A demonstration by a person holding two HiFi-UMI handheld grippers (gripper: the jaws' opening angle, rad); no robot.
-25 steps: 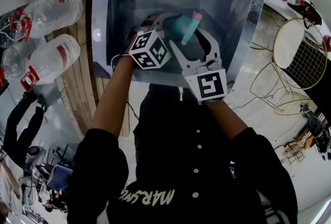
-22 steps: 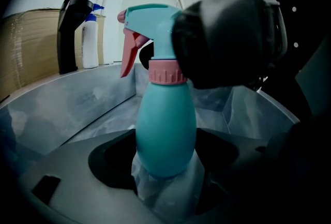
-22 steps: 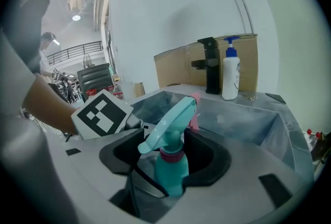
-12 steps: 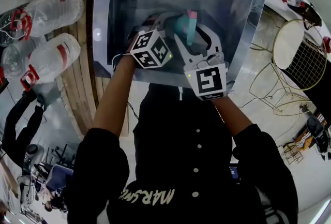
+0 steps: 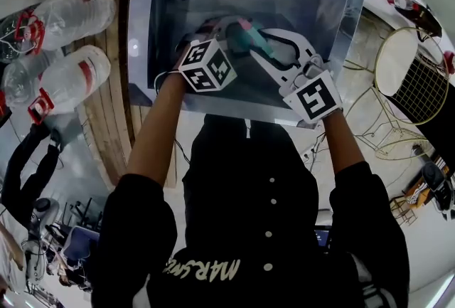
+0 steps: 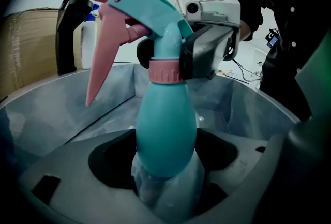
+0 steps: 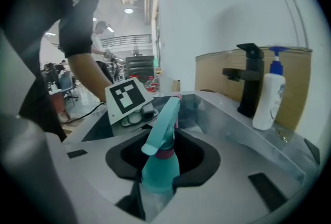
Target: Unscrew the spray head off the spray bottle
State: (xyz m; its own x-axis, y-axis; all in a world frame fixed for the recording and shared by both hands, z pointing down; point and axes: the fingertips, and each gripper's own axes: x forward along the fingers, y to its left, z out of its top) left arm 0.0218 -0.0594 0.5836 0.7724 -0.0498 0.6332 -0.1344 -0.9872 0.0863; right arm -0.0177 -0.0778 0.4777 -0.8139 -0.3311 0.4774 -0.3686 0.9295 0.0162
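Note:
A teal spray bottle stands upright over the metal sink. Its teal spray head has a pink trigger and a pink collar. My left gripper is shut on the bottle's lower body. My right gripper comes in from the other side, and its jaws have just been closing. Its fingers now press on the neck of the spray head at the collar. In the head view both grippers meet at the bottle, the left gripper on the left and the right gripper on the right.
A black faucet and a white pump soap bottle stand on the sink's rim, in front of a cardboard sheet. Large water jugs lie on the floor to the left. A wire chair stands to the right.
The right gripper has rolled, swinging its marker cube to the right and up. Its jaws have closed onto the spray head. The left gripper and the bottle's body stayed put.

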